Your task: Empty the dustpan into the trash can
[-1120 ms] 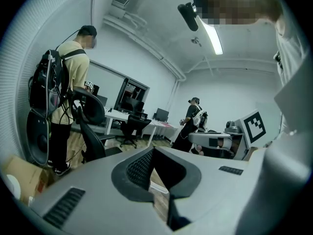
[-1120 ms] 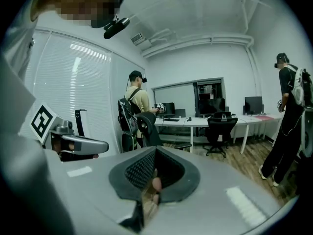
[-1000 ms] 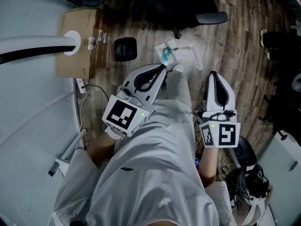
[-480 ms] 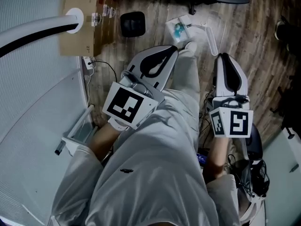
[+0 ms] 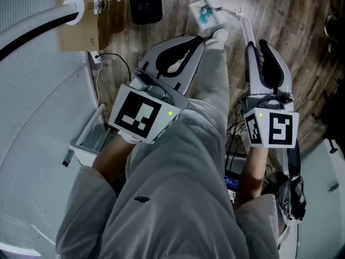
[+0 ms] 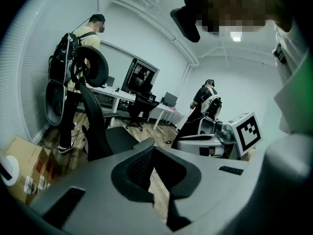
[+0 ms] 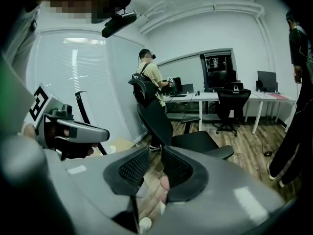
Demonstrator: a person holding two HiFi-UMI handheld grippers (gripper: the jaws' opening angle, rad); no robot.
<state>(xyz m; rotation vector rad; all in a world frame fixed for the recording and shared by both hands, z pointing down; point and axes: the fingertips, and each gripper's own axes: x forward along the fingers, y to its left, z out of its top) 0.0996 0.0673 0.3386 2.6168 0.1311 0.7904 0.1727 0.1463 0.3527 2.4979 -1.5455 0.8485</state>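
The dustpan (image 5: pixel 206 12) sits on the wooden floor (image 5: pixel 280 15) ahead of the person's feet, with teal litter (image 5: pixel 204 15) in its white pan, and just to the right of the black trash can (image 5: pixel 145 7) in the head view. Its long axis follows the white handle (image 5: pixel 245 27). The pan end points away from the person, and the handle slants back toward the right tongs (image 7: pixel 155 154). Those tongs have just been opening and now stand partly released, pressing on nothing. A pale rounded end (image 7: pixel 145 224) shows low in the gap between them and may be the handle's tip, though the view there is too cramped to confirm it. The left tongs (image 6: pixel 150 150) are clenched tip to tip and hold nothing, so they cannot steady the pan as they stand. The main hazard is an off-centre bite on the slim handle. It could then roll or pivot in the pads, tip the pan and drop the litter on the floor short of the can. A second hazard is a lift with the pan mouth angled downward, which would spill the load the same way. A third is the loose cables (image 5: pixel 235 136) by the person's right leg, which could snag a step or a swing of the arm.
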